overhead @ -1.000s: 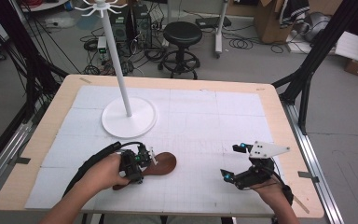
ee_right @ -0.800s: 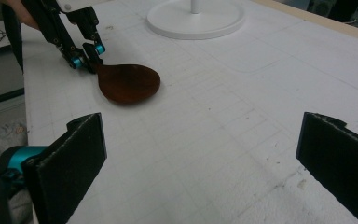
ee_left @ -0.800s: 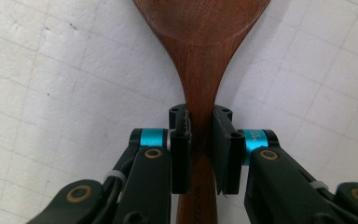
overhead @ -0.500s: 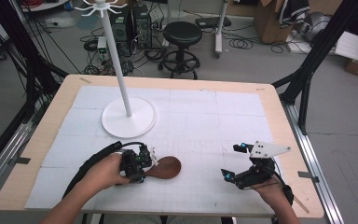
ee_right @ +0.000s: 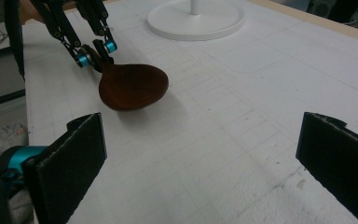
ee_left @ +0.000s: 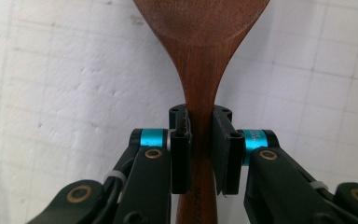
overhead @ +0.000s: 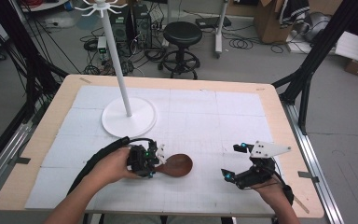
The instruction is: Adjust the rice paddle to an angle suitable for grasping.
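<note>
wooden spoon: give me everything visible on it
The wooden spoon is dark reddish-brown, smooth wood with a broad oval bowl narrowing to a slim neck and handle. The left tongs are clamped on the neck, one pad on each side. Its bowl points toward the right tongs, just above or on the white mat; contact is unclear.

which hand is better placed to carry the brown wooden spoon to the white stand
Left. The left gripper is clamped on the brown wooden spoon's neck and nearer the white stand; the right gripper is open, apart.
</note>
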`<control>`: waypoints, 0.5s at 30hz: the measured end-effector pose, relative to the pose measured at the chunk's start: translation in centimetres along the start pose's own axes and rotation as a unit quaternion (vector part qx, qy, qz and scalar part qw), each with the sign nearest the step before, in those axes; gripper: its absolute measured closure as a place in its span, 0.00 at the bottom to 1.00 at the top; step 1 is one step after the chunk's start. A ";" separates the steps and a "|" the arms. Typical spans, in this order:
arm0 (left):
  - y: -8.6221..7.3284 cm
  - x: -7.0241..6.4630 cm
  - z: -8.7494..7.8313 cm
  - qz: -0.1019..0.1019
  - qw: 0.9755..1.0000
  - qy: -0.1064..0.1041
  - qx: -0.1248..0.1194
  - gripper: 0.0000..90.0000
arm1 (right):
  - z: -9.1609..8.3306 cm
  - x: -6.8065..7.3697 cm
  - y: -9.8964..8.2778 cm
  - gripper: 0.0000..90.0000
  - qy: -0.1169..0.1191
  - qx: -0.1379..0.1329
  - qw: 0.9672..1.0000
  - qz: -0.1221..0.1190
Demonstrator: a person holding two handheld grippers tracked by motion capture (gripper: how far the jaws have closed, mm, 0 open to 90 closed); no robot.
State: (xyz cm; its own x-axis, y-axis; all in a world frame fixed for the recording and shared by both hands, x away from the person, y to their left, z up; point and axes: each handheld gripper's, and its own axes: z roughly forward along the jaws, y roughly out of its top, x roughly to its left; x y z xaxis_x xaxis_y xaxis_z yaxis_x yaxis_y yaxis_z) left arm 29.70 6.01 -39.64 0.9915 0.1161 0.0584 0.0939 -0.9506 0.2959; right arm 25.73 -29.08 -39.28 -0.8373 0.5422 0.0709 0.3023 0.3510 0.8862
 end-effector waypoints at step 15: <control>3.6 0.4 0.1 0.055 0.998 -0.019 0.021 0.87 | -0.4 -0.2 -0.1 0.01 -0.003 -0.003 1.000 0.002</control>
State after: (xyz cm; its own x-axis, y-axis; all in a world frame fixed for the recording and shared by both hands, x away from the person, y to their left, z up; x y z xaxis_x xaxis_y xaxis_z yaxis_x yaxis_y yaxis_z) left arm 30.42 2.60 -38.60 0.9986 0.0002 0.0522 -0.0129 -0.9683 0.2496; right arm 25.64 -29.50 -39.18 -0.8333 0.5481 0.0720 0.3035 0.3448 0.8883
